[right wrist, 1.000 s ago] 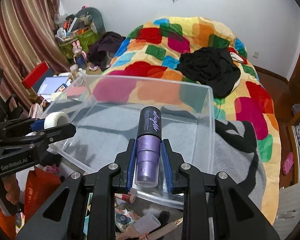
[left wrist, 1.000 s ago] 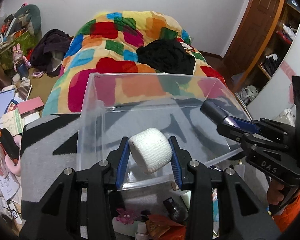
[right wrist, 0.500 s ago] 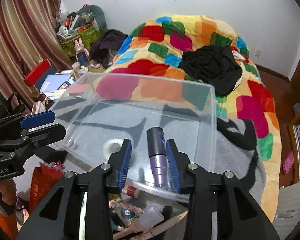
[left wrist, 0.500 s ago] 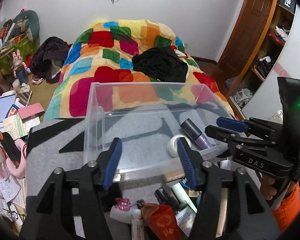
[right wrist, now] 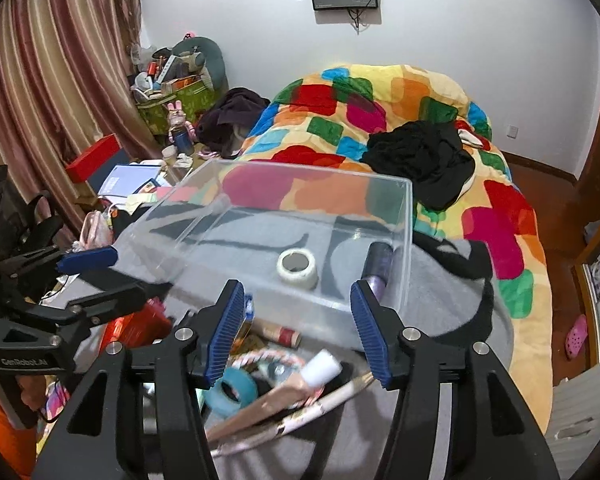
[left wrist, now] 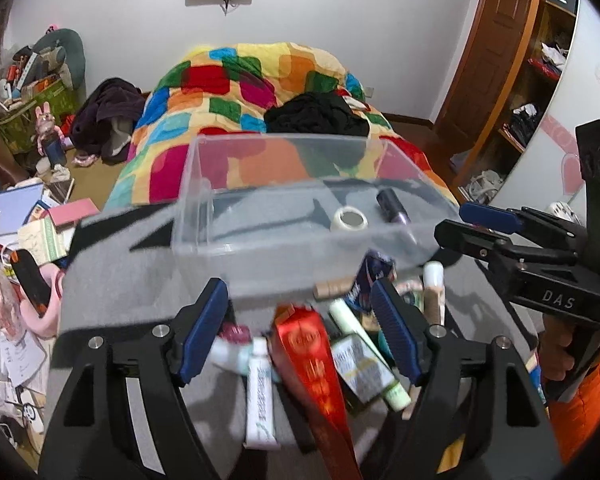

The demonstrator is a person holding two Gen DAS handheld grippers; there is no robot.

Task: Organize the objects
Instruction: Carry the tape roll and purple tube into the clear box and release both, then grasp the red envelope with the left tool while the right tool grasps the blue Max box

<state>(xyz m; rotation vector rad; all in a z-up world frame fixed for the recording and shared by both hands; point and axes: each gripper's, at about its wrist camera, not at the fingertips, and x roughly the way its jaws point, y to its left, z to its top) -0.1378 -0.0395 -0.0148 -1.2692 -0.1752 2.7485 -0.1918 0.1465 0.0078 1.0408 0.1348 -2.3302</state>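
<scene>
A clear plastic bin (left wrist: 204,216) (right wrist: 404,216) stands on the grey blanket. Inside it lie a white tape roll (left wrist: 350,219) (right wrist: 297,266) and a purple and black tube (left wrist: 393,205) (right wrist: 378,266). My left gripper (left wrist: 300,328) is open and empty above a pile of small items in front of the bin: a red packet (left wrist: 312,352), a white tube (left wrist: 260,396), a boxed bottle (left wrist: 360,364). My right gripper (right wrist: 298,330) is open and empty above a teal ring (right wrist: 232,394) and a white-capped tube (right wrist: 284,392). Each gripper also shows in the other's view (left wrist: 488,224) (right wrist: 88,268).
A bed with a colourful patchwork quilt (left wrist: 256,80) and black clothes (right wrist: 420,156) lies behind the bin. Books and clutter (left wrist: 24,216) cover the floor at the left. A wooden door and shelves (left wrist: 512,80) stand at the right.
Both grippers let go: the tape roll and the purple tube dropped into the bin. Both grippers then opened wide and drew back toward the pile in front of the bin.
</scene>
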